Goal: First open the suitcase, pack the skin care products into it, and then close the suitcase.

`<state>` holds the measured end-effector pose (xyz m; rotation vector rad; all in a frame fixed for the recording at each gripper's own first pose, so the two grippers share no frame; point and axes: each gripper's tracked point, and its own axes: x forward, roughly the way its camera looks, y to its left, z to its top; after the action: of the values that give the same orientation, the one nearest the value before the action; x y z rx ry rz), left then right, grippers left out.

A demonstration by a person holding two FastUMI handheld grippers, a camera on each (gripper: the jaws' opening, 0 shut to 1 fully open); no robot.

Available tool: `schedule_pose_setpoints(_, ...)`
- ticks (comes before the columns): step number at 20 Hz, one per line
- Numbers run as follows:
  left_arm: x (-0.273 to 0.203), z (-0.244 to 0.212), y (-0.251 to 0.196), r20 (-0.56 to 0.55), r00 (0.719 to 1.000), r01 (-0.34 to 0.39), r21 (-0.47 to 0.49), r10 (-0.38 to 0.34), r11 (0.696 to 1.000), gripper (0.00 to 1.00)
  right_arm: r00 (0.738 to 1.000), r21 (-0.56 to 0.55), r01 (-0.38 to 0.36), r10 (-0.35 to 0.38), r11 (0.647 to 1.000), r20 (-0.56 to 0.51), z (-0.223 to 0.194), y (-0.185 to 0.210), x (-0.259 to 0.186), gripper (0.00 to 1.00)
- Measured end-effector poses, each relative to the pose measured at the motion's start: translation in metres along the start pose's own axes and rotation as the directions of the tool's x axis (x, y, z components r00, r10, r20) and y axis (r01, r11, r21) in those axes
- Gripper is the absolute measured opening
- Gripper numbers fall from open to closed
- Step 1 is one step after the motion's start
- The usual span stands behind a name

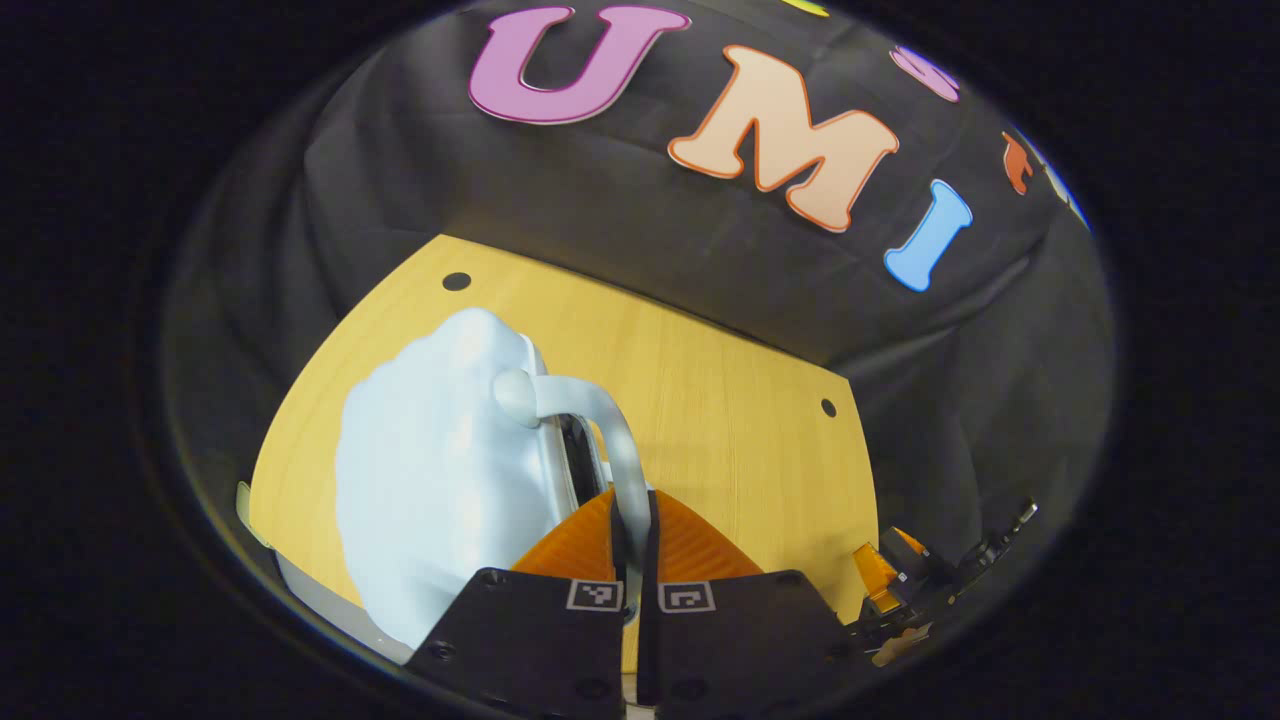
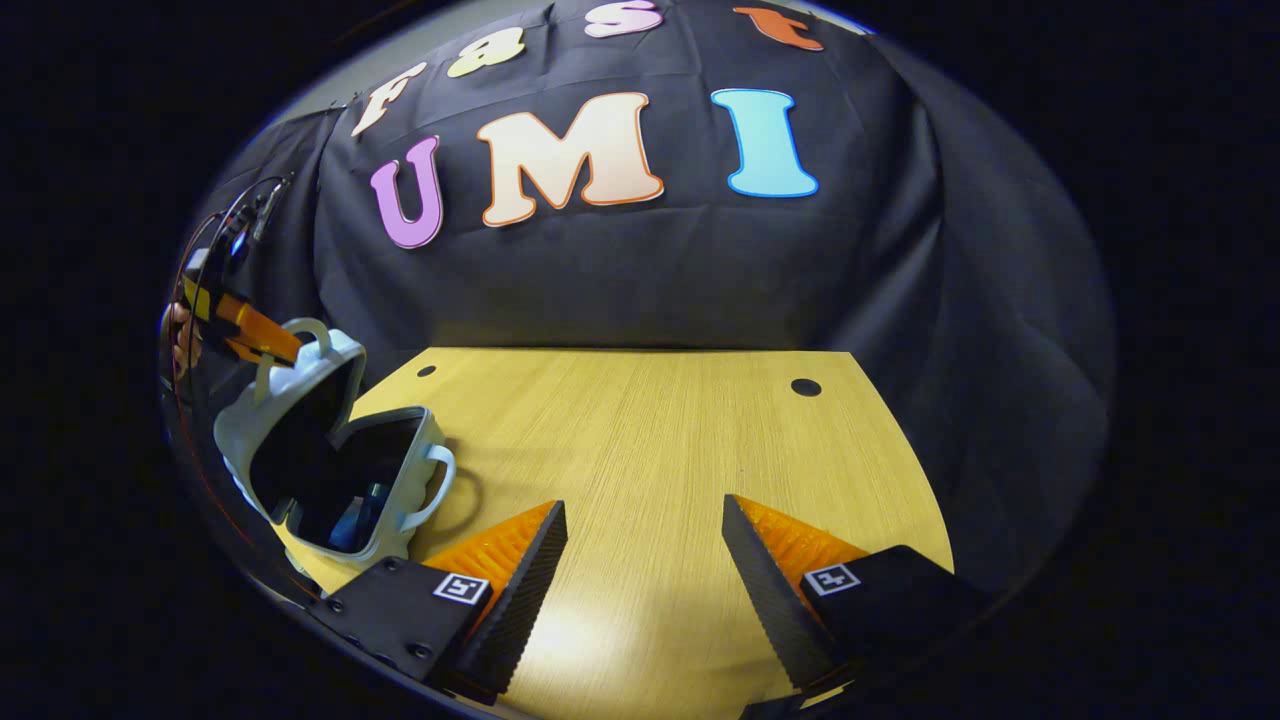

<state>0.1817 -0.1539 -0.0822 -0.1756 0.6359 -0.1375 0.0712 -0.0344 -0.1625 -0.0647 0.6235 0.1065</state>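
Black cloth walls close off the booth behind a pale wooden bench [image 2: 660, 450] drilled with a few small dark holes. At the left edge of the right gripper view a small white suitcase [image 2: 335, 465] stands partly open on the bench: its lid [image 2: 290, 395] tilts up and back, the base shell lies below it, and something bluish, probably 1 of the skin care products [image 2: 350, 522], shows in the dark interior. The left tongs [image 2: 255, 335], seen far off at upper left of that view, pinch the lid handle [image 2: 310, 335]; in the left gripper view the same left tongs [image 1: 633, 540] sit at bottom centre, pressed together on the curved handle [image 1: 600, 420], with the white shell [image 1: 440, 470] left of centre. The right tongs [image 2: 645, 560] are spread wide above bare bench at the bottom of the right gripper view, holding nothing. Judged from this, the lid is under control of 1 grip, either finishing opening or starting to close. To do it well, swing the handle along the hinge's arc rather than pulling straight, since the light case may slide or tip. Bracing the base with the free right tongs would steady it. Check that nothing stands proud of the rim before the 2 halves meet.
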Motion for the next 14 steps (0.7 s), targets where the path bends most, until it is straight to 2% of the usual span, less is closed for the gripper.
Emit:
schedule_pose_setpoints(3,0.021,-0.016,-0.007,-0.037,0.999,-0.009,0.021,0.010,1.000,0.00,1.000,0.002,0.008,-0.008,1.000,0.004,-0.004,-0.005,-0.008,0.98)
schedule_pose_setpoints(4,0.027,-0.022,-0.009,-0.048,0.999,-0.017,0.027,0.019,0.999,0.00,1.000,0.004,0.009,-0.009,1.000,0.006,-0.005,-0.007,-0.011,0.94)
schedule_pose_setpoints(5,0.035,-0.027,-0.012,-0.060,0.998,-0.027,0.035,0.029,0.999,0.00,1.000,0.009,0.009,-0.009,1.000,0.007,-0.006,-0.008,-0.013,0.94)
schedule_pose_setpoints(6,0.044,-0.033,-0.015,-0.076,0.996,-0.041,0.047,0.044,0.998,0.00,1.000,0.015,0.008,-0.008,1.000,0.010,-0.006,-0.008,-0.014,0.98)
schedule_pose_setpoints(14,0.097,-0.082,-0.010,-0.199,0.968,-0.123,0.141,0.150,0.982,0.00,0.999,0.042,-0.008,0.006,0.999,0.051,0.002,-0.017,-0.021,0.98)
